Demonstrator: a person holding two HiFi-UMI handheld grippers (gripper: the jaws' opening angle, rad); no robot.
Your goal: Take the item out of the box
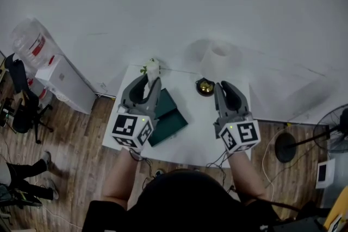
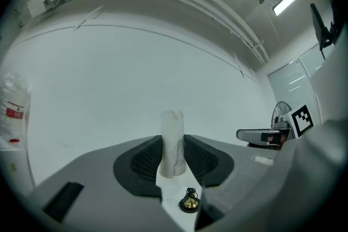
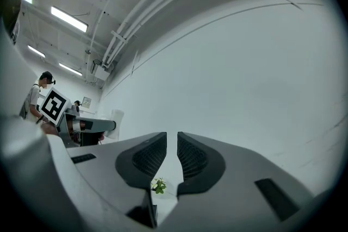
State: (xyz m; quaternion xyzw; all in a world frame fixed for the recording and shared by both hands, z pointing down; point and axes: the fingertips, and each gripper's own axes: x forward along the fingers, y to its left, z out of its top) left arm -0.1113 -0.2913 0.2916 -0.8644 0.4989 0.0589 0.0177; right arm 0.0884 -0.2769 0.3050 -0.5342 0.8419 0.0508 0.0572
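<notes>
In the head view, the left gripper (image 1: pixel 149 81) is clamped on the white item (image 1: pixel 153 68), a single pale roll-shaped piece. It rises past the jaw tips over the far left part of the white table (image 1: pixel 201 133). The dark green box (image 1: pixel 169 114) lies open just nearer the person, partly under that gripper's body, so the item already looks clear of it. The right gripper (image 1: pixel 222 86) hangs well apart on the right, beside a small brass bell (image 1: pixel 205 86), and is plainly the farther of the 2 from the item. In the left gripper view, both ribbed pads press the item's flanks. Its long axis stands upright, crosswise to the line along the jaws, with the upper part above the pads and the lower end a little below them. The bell shows down in the gap beneath, on bare table to the right of the box. That bare stretch is probably where the item can be set down. In the right gripper view, the 2 jaws stand a narrow slit apart with nothing between them. Only a small green sprig (image 3: pixel 158 186) shows low in the gap, on the table. The left gripper with its pale load sits far off to the left.
</notes>
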